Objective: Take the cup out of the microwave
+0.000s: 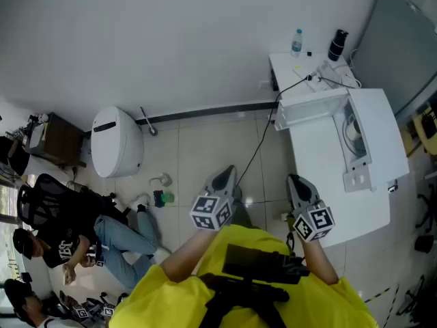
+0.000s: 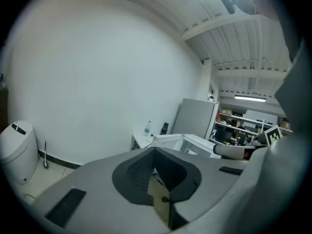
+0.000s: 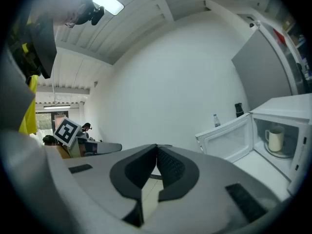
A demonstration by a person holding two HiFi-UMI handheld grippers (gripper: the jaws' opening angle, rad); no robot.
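Observation:
The white microwave (image 1: 382, 135) stands on a white table (image 1: 321, 162) at the right, its door (image 1: 311, 108) swung open. Inside it a pale cup (image 3: 275, 139) stands upright on the turntable; in the head view the cup (image 1: 352, 132) shows only in part. My left gripper (image 1: 229, 172) and right gripper (image 1: 295, 180) are held in front of my chest, above the floor and short of the table. Both are shut with nothing between the jaws. The right gripper (image 3: 157, 146) points to the left of the open door (image 3: 229, 141). The left gripper (image 2: 155, 150) points toward the microwave (image 2: 183, 143).
A clear bottle (image 1: 296, 41) and a black flask (image 1: 337, 44) stand on the table's far end, beside a tall grey cabinet (image 1: 403, 39). A black cable runs down to the floor. A white bin (image 1: 116, 141) stands by the wall. A person (image 1: 68, 241) sits on the floor at left.

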